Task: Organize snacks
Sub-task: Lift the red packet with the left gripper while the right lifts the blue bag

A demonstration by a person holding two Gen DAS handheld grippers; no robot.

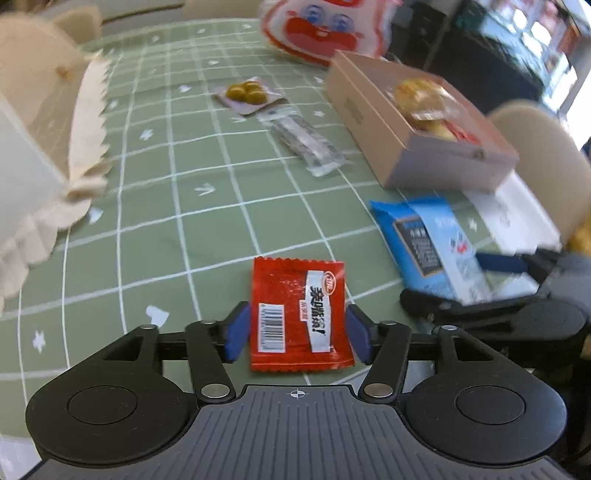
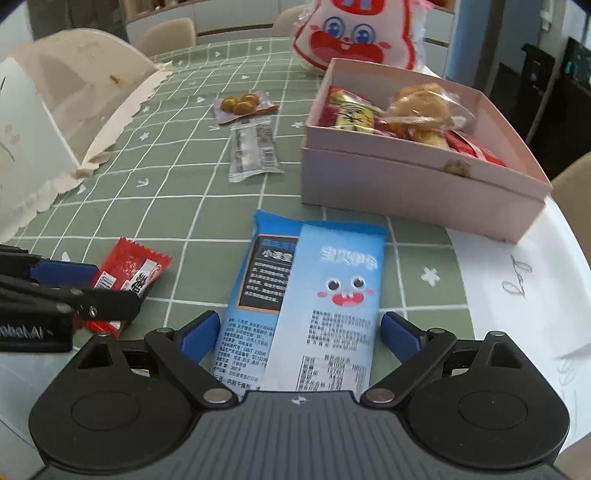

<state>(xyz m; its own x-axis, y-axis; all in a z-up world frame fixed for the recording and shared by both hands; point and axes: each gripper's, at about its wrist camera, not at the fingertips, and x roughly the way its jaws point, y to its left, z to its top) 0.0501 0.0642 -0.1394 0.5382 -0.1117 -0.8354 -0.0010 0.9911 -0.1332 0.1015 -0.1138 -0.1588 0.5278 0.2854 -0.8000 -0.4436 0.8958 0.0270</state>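
The landmark is the shallow pink cardboard box (image 2: 417, 184), which stands open on the green tablecloth with a white grid (image 2: 177, 184) and already holds several wrapped snacks, among them a clear bag of golden pastries (image 2: 421, 107) and red and yellow packets.

Just in front of the box, on its near side, lies the long light-blue foil snack packet with a cartoon face (image 2: 317, 302). The right gripper (image 2: 300, 332) straddles its near end; the blue pads (image 2: 400, 334) stand spread, each with a sliver of cloth showing between pad and packet, so nothing is pinched.

Further from the box, to the left of the blue packet, lies the flat red foil sachet with a white label and barcode (image 1: 298, 314). The left gripper (image 1: 297, 330) sits over it with jaws spread; its blue pads (image 1: 236, 332) flank the sachet's side edges very closely, and whether they touch the foil cannot be told.

To the left of the box, near its far half, rest a clear silvery oblong wrapper (image 2: 253, 151) and, beyond that, a small sealed pack of yellow-green olives (image 2: 242, 105). Behind the box stands a white and red plush-shaped bag with a cartoon face (image 2: 354, 33). Well left of the box, at the table's edge, rises a cream paper bag with a scalloped rim (image 2: 55, 122).
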